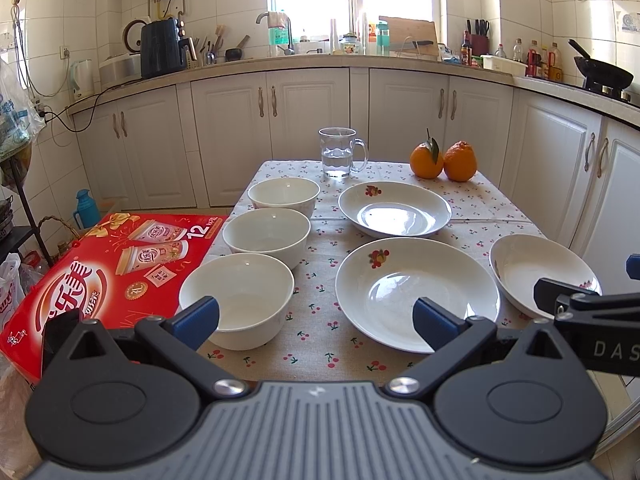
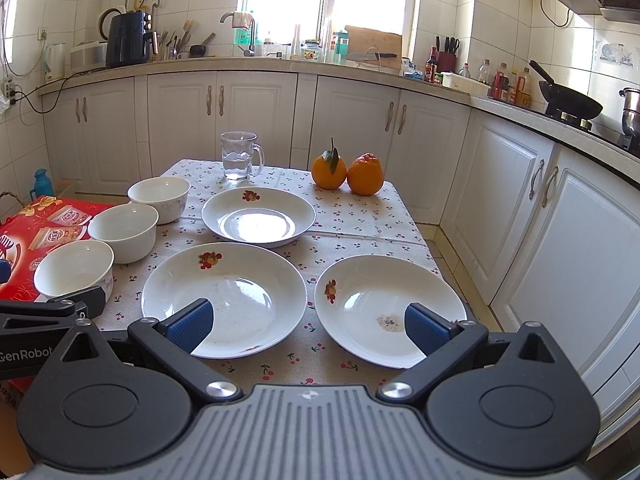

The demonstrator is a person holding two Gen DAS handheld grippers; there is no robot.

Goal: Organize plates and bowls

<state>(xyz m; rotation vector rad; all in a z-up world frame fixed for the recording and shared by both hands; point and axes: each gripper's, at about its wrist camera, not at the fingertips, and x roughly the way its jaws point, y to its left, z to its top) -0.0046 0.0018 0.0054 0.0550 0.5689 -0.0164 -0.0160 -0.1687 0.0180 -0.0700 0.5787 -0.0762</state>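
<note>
Plainly nothing is gathered yet: three bowls stand in a row down the left side of the bench (image 2: 360, 216), and three plates lie apart on the cherry-print cloth. The left tool (image 1: 316, 316) hangs spread and empty over the near edge, between the near bowl (image 1: 236, 296) and the middle plate (image 1: 416, 292); the right tool (image 2: 308, 322) is likewise spread and empty, between that middle plate (image 2: 224, 296) and the right plate (image 2: 390, 308). A sensible start, I judge, is for each tool to take a rim at its near edge, lift level and set like into like, the near bowl into the middle bowl (image 1: 266, 236), the right plate onto the middle one. Glazed rims are likely slippery, so grip well past the lip. The bowls and two plates look empty; the right plate carries a small speckled smear near its centre. The glass mug (image 2: 240, 156) at the far edge holds water, with two oranges (image 2: 346, 172) beside it.
</note>
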